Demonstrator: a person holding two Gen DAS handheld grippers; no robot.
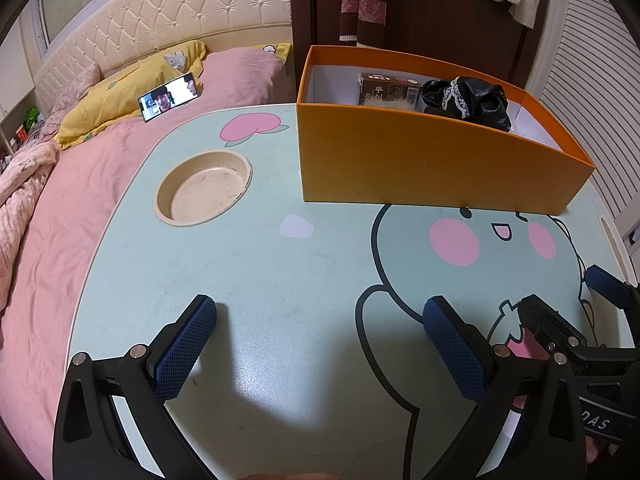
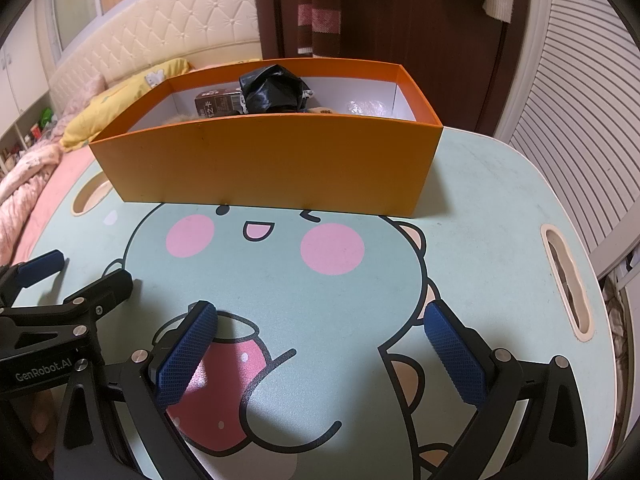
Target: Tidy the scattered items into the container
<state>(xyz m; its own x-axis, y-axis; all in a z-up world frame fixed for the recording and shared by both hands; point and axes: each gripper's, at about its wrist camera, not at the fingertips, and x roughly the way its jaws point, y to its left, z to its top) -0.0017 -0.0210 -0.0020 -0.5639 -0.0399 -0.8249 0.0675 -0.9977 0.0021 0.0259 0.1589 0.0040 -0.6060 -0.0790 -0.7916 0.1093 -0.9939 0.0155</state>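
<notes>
Orange box (image 2: 276,164), white inside, holding items

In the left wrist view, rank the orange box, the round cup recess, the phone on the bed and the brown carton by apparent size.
1. orange box
2. round cup recess
3. phone and brown carton: look alike; the carton is partly hidden, and the phone lies farther away.
</notes>
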